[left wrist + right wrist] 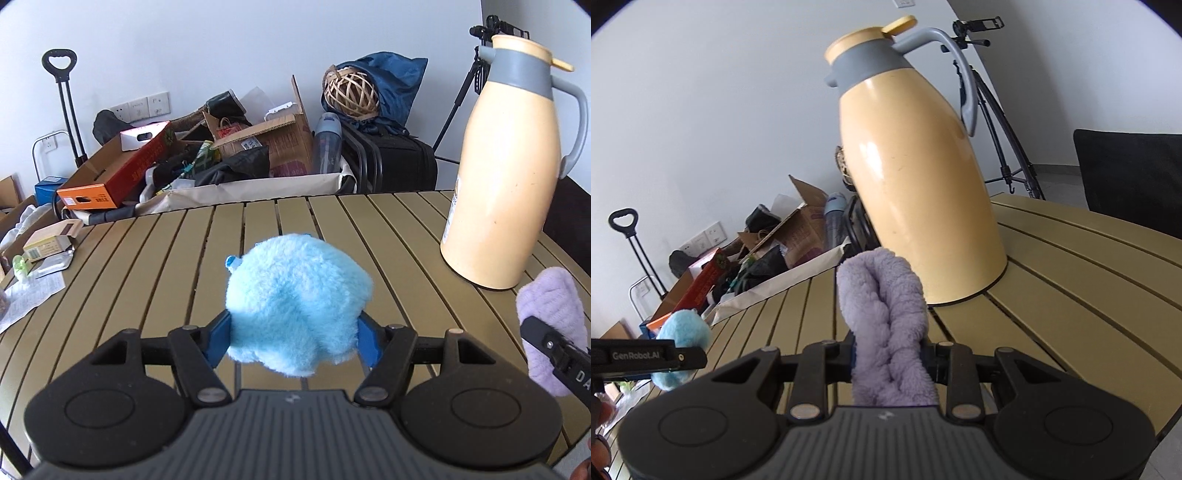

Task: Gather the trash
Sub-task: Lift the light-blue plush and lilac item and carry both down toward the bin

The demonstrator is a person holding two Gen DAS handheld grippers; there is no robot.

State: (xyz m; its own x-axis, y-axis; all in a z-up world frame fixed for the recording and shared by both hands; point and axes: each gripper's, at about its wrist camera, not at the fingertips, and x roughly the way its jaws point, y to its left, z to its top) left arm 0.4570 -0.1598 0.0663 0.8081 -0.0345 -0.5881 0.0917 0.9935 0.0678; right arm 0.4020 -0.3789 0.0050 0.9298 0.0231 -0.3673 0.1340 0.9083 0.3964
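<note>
I have the blue fluffy thing [297, 306] clamped in my left gripper [295, 341], clear above the worktop [147, 258], and the purple fluffy cloth [886, 325] pinched in my right gripper [888, 356]. Both are soft — I'd worry the pile compresses and one slips free. The yellow jug [919, 177] stands near my right side — a careless swing could topple it.

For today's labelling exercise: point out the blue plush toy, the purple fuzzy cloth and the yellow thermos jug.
blue plush toy [295, 299], left wrist view, middle of its fur
purple fuzzy cloth [886, 321], right wrist view, twisted middle
yellow thermos jug [919, 192], right wrist view, body
</note>
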